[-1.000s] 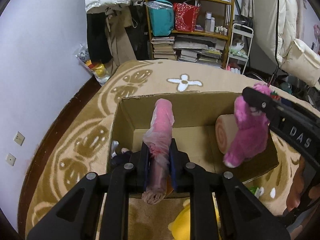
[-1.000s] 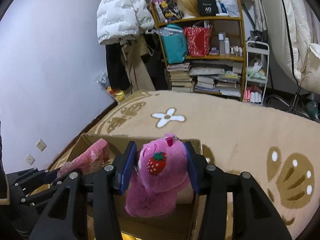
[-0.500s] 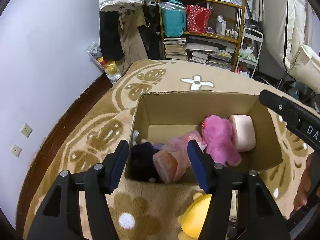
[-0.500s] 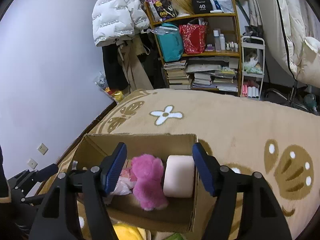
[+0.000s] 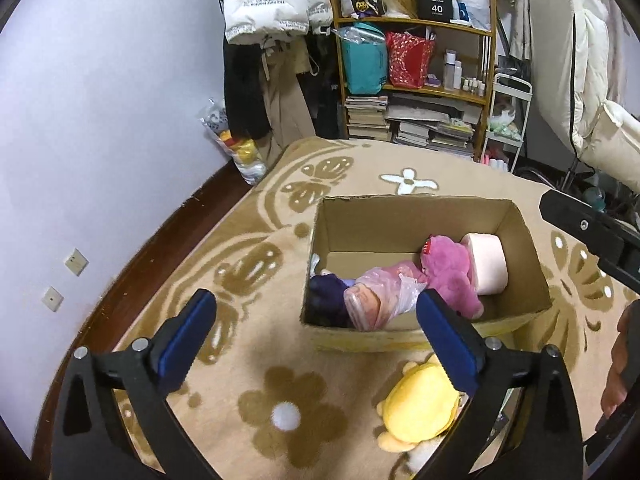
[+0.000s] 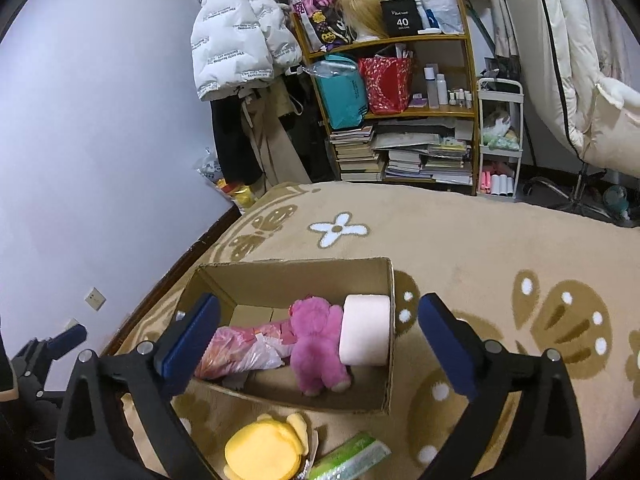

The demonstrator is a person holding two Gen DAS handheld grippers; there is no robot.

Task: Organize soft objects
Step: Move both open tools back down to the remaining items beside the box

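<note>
Both tongs spread wide, left tongs (image 5: 312, 334) and right tongs (image 6: 318, 336), gripping nothing. Pink plush (image 6: 318, 340) down inside the cardboard box (image 6: 386, 384), beside the pale roll (image 6: 365, 335). Dark bundle (image 5: 327, 298) in the box corner only from the left (green packet (image 6: 352, 458) only from the right).

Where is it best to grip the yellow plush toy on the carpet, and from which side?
Probably from above, across the rounded body of the yellow plush toy: it lies free on the carpet before the cardboard box, and the open right claw looks wide enough.
</note>
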